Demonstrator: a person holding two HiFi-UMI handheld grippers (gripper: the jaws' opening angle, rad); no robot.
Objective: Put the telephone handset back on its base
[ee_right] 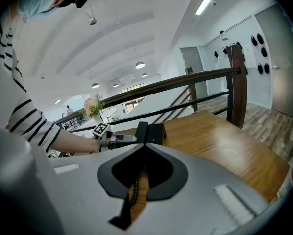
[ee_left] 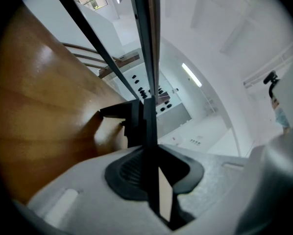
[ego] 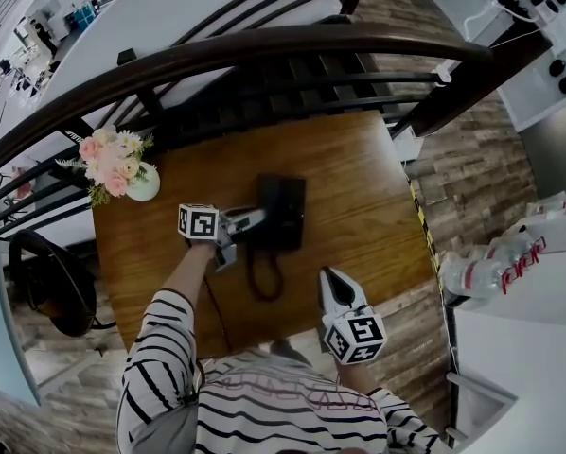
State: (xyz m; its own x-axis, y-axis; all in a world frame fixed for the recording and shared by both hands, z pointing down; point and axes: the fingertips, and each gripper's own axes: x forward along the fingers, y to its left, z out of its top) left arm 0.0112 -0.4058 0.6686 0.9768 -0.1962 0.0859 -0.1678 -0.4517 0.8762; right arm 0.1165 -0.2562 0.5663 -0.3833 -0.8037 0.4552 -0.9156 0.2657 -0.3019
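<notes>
A black telephone base (ego: 291, 212) sits in the middle of a wooden table (ego: 368, 197). Its black handset (ego: 267, 206) lies along the base's left side, and I cannot tell whether it is seated. A coiled cord (ego: 262, 274) loops toward me. My left gripper (ego: 250, 219) reaches in from the left and is shut on the handset (ee_left: 133, 117), a dark edge filling its jaws. In the right gripper view the handset (ee_right: 141, 131) stands against the base (ee_right: 157, 131). My right gripper (ego: 327, 276) hovers near the table's front edge, shut and holding nothing.
A white vase of pink flowers (ego: 122, 165) stands at the table's far left corner. A dark wooden railing (ego: 264, 50) curves behind the table. A black chair (ego: 51, 282) is on the left, and water bottles (ego: 491, 268) are on a white counter at the right.
</notes>
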